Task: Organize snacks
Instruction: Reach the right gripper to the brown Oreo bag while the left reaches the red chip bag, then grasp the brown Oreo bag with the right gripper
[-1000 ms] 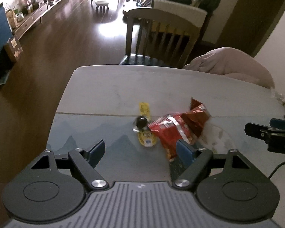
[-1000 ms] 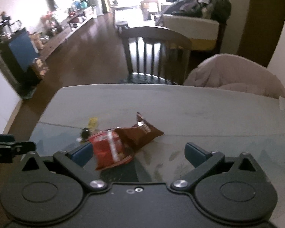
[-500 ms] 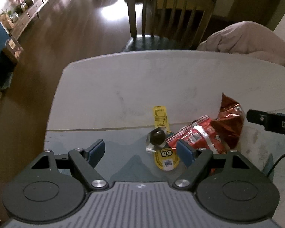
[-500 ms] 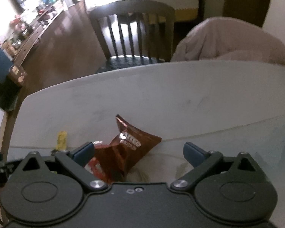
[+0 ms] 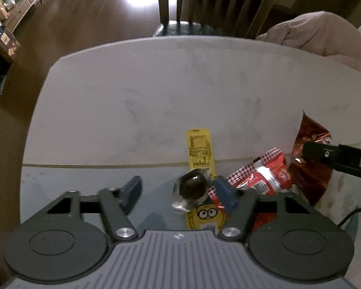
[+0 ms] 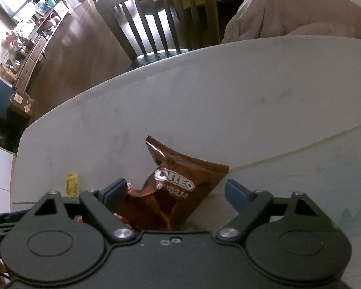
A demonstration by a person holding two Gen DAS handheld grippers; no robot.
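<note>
In the left wrist view my left gripper [image 5: 178, 191] is open, its fingers either side of a dark candy in a clear wrapper [image 5: 192, 187]. The candy lies on a long yellow cartoon-face packet [image 5: 201, 168]. A red snack packet [image 5: 262, 180] lies just right of it, and a brown Oreo bag [image 5: 310, 168] lies behind that. In the right wrist view my right gripper [image 6: 175, 193] is open with the Oreo bag [image 6: 178, 192] between its fingers. The yellow packet's end [image 6: 71, 185] shows at the left. The right gripper's finger [image 5: 337, 160] reaches in from the right of the left view.
The snacks lie on a pale marble table [image 5: 180, 84] with a grey mat [image 5: 60, 183] over its near part. A wooden chair [image 6: 161, 21] stands at the far edge. A pink cloth heap [image 6: 300, 12] sits at the far right.
Both grippers have moved forward and down over the snacks. The dark candy now lies between the left fingers and the Oreo bag between the right fingers.
</note>
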